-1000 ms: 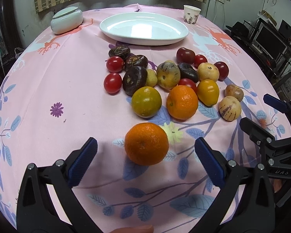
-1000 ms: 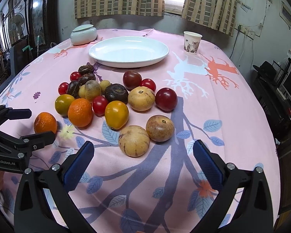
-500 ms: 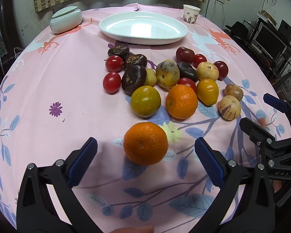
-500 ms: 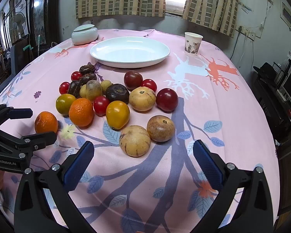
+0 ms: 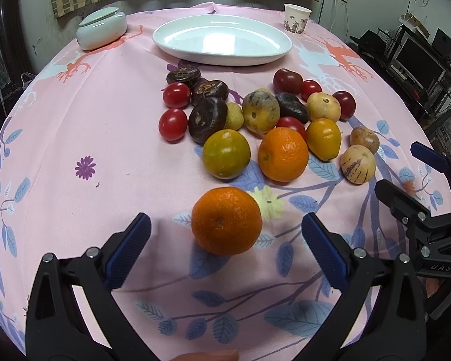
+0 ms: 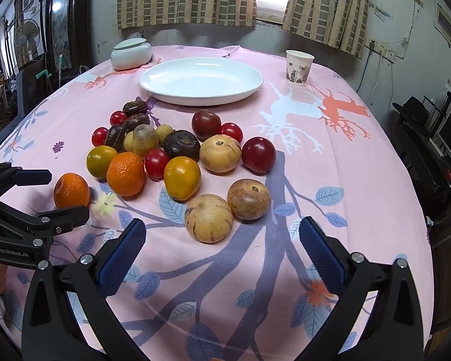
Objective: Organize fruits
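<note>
A heap of fruit lies on a pink flowered tablecloth: oranges, red tomatoes, dark purple fruits and tan striped melons. One orange (image 5: pixel 226 221) lies apart, nearest me, between the open jaws of my left gripper (image 5: pixel 225 242); it also shows in the right wrist view (image 6: pixel 72 190). My right gripper (image 6: pixel 221 248) is open and empty, just short of a tan striped melon (image 6: pixel 209 218). A large white oval plate (image 5: pixel 222 39) stands empty behind the heap.
A pale lidded dish (image 5: pixel 101 28) stands at the back left and a paper cup (image 5: pixel 297 18) at the back right. The right gripper shows at the right edge of the left wrist view (image 5: pixel 406 177). Dark furniture and electronics (image 6: pixel 436 138) stand beyond the table's right side.
The left wrist view has shifted slightly; the near orange sits a touch lower between the jaws. The right gripper has crept a little toward the fruit. Both stay open.
</note>
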Tool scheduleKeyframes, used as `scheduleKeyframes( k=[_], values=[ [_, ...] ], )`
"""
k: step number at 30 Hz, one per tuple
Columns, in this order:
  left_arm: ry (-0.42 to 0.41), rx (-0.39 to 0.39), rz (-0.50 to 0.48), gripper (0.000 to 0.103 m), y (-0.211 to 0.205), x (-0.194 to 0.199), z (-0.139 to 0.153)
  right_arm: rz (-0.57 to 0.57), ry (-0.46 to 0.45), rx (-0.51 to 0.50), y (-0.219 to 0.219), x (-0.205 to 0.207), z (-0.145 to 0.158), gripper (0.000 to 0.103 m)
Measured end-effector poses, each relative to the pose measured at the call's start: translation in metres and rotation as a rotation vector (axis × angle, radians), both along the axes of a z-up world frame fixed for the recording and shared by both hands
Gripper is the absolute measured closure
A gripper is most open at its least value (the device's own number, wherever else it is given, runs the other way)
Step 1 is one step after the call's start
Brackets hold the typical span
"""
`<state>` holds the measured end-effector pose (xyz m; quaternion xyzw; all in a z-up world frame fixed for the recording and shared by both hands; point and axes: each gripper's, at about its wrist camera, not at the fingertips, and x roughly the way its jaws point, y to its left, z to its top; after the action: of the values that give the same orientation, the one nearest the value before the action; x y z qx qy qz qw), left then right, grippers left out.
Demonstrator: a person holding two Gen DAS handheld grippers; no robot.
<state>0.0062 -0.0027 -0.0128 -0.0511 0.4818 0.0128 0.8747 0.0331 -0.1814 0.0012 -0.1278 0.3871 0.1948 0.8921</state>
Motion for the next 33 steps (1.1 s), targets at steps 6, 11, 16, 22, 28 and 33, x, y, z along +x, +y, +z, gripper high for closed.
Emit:
scheduleKeyframes(
  k=[6, 11, 16, 22, 28, 33],
  values=[
    [0.003, 0.001, 0.000, 0.002, 0.000, 0.001, 0.000, 0.000, 0.001, -0.002, 0.000, 0.000, 0.000, 0.001],
    [-0.002, 0.002, 0.003, 0.002, 0.000, 0.000, 0.000, 0.000, 0.003, -0.001, 0.000, 0.000, 0.000, 0.001],
    [0.000, -0.004, 0.006, 0.002, 0.001, 0.001, -0.001, 0.001, 0.005, 0.000, 0.000, 0.000, -0.001, 0.001],
    [-0.006, 0.009, 0.001, 0.002, -0.001, 0.001, -0.002, -0.002, 0.007, -0.005, 0.000, 0.000, -0.001, 0.001],
    [-0.004, 0.034, -0.080, 0.002, -0.009, 0.005, -0.011, -0.009, 0.004, -0.017, -0.001, 0.000, -0.001, 0.001],
    [0.014, 0.025, -0.032, 0.002, -0.002, 0.010, -0.019, -0.032, -0.014, -0.008, -0.008, 0.002, 0.002, 0.001]
  ],
)
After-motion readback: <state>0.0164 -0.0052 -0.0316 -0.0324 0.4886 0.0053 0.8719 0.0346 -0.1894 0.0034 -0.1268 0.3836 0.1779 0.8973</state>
